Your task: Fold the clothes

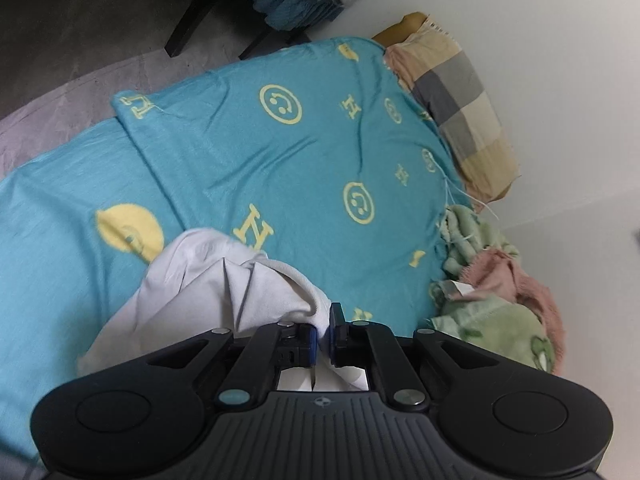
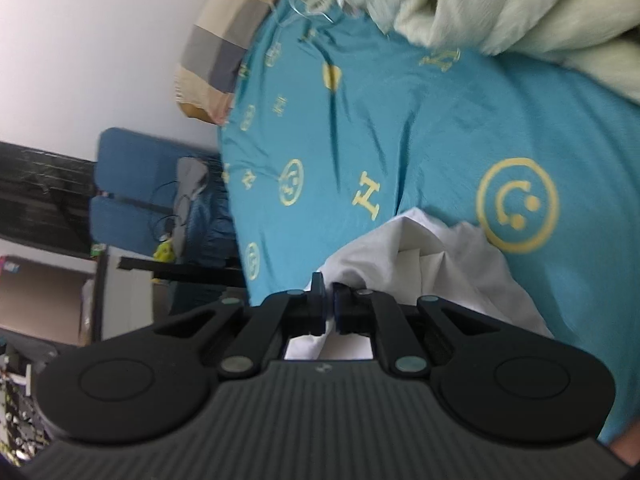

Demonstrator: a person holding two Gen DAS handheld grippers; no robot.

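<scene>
A white garment (image 1: 208, 280) lies bunched over a teal bedsheet (image 1: 280, 152) printed with yellow smiley faces and letters. My left gripper (image 1: 325, 320) is shut on a fold of the white garment, with cloth pinched between its dark pads. In the right wrist view the same white garment (image 2: 432, 264) hangs in folds in front of the jaws. My right gripper (image 2: 329, 292) is shut on its edge, cloth showing between and below the pads. Most of the garment lies under the two grippers, hidden by their bodies.
A checked pillow (image 1: 460, 112) lies at the head of the bed by the white wall. A green and pink fleece blanket (image 1: 492, 300) is heaped at the bed's right; the green fleece blanket (image 2: 500, 4) fills the top of the right view. A blue chair (image 2: 132, 188) and dark furniture stand beside the bed.
</scene>
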